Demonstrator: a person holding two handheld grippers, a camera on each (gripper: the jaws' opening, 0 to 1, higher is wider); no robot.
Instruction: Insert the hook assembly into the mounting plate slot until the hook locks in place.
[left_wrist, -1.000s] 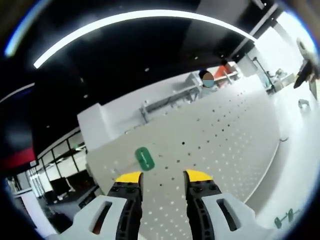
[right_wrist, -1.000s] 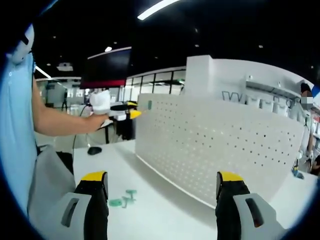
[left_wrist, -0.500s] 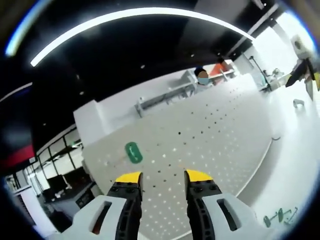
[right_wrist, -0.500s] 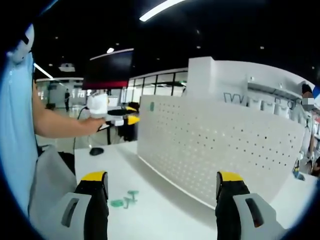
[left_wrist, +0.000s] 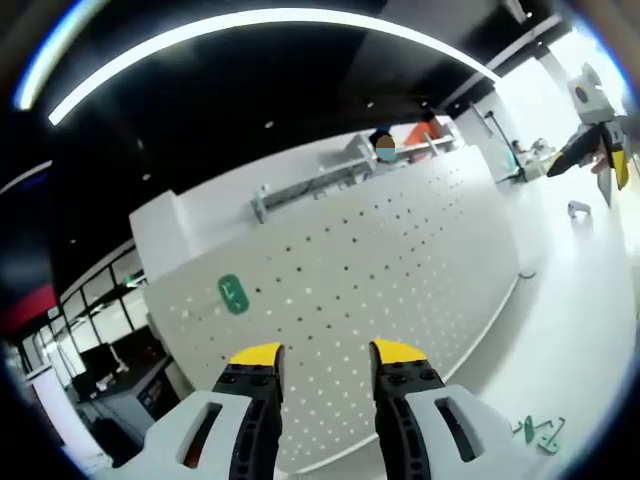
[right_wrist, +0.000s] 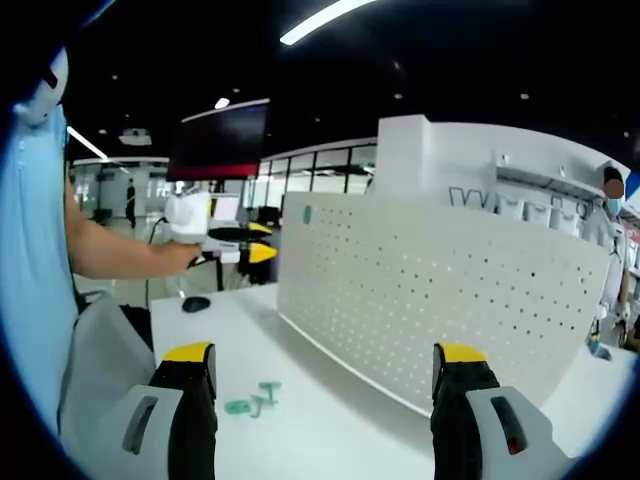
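Observation:
A white perforated mounting plate (left_wrist: 400, 270) stands upright on the white table. A small green hook (left_wrist: 233, 294) sits on the plate's upper left area, apart from my left gripper (left_wrist: 328, 355), which is open and holds nothing. In the right gripper view the same plate (right_wrist: 450, 290) spans the middle, with the green hook (right_wrist: 307, 213) near its top left corner. To the left of that corner hangs the left gripper (right_wrist: 265, 241), off the plate. My right gripper (right_wrist: 324, 355) is wide open and holds nothing above the table.
Loose green hooks (right_wrist: 250, 400) lie on the table (right_wrist: 330, 420) before the plate; they also lie at the lower right (left_wrist: 538, 432). A dark mouse-like object (right_wrist: 196, 303) rests near the table's far left. A person's arm (right_wrist: 120, 250) reaches in. The right gripper (left_wrist: 585, 168) hovers far right.
My left gripper has drawn back from the plate, leaving the green hook on it. The right gripper has stayed in place, still open.

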